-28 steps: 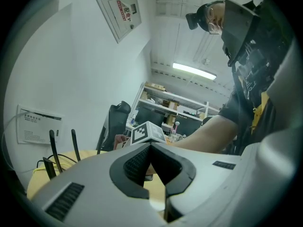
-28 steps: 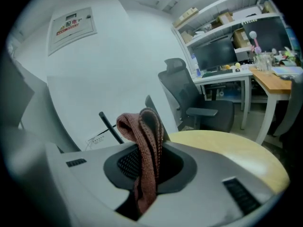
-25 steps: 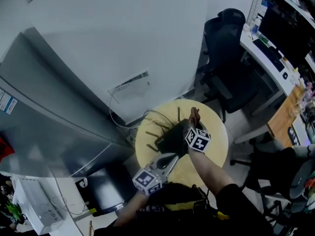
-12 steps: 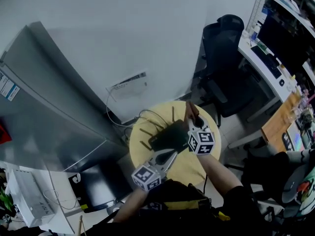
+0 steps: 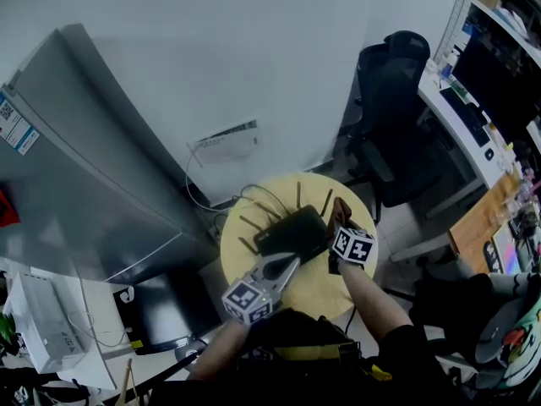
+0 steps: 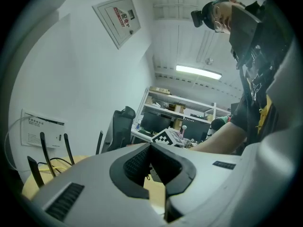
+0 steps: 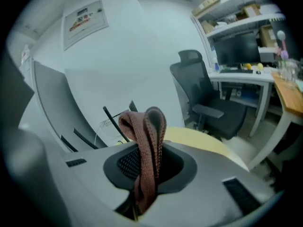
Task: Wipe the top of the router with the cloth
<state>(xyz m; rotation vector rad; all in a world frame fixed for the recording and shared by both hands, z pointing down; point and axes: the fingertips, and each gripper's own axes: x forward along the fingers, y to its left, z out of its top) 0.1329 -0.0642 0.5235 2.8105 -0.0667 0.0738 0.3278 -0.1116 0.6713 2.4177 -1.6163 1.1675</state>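
my right gripper (image 7: 149,167) pinches the cloth (image 7: 146,126) by the router's (image 5: 292,231) right edge; left gripper (image 6: 151,156) closed, empty. a snagged antenna (image 5: 297,194) could drag the router across the table (image 5: 338,288).

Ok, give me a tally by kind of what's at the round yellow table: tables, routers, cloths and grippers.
Table: 1
Router: 1
Cloth: 1
Grippers: 2, the left gripper and the right gripper
Total: 5
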